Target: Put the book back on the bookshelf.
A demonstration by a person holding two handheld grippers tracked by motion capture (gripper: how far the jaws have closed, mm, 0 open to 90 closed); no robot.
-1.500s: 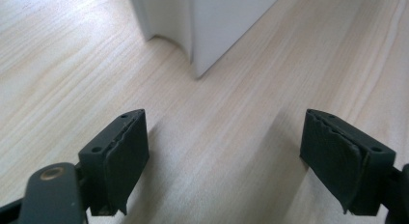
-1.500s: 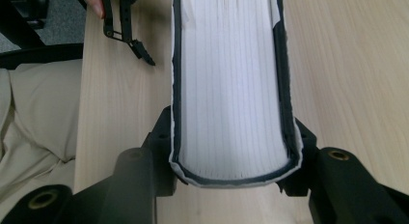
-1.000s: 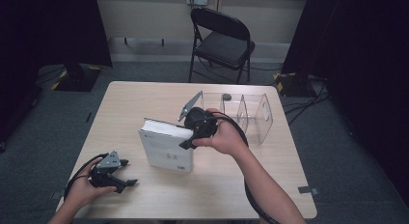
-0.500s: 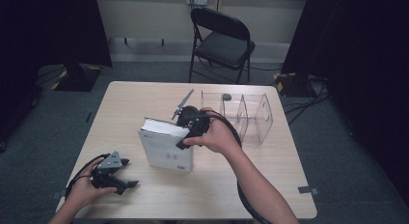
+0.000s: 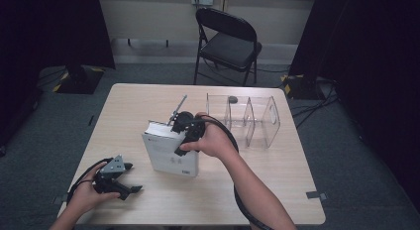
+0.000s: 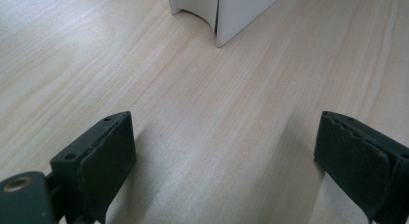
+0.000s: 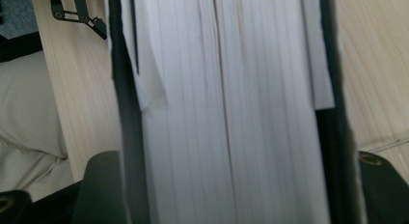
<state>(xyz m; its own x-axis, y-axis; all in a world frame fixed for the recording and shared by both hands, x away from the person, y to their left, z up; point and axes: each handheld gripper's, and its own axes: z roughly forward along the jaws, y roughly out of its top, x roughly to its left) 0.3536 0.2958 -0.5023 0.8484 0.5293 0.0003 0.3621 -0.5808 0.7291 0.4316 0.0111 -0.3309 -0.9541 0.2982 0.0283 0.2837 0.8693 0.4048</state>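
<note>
Print [image 5: 182, 171] on white book [image 5: 171, 153] cover is too small to read.

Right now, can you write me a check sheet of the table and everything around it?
Surface: pale wooden table, no spills seen.
Job's things: white book standing on its edge mid-table.
Clutter: clear rack behind the book, with a small dark thing inside.
Grippers: left gripper rests on the table, its jaws have just been opening, nothing between them. Right gripper straddles the book's top, its jaws have just been opening, the book between them.
Cables: a black cable loops from each gripper.
Surroundings: folding chair, black curtains, cords on the grey floor.
</note>
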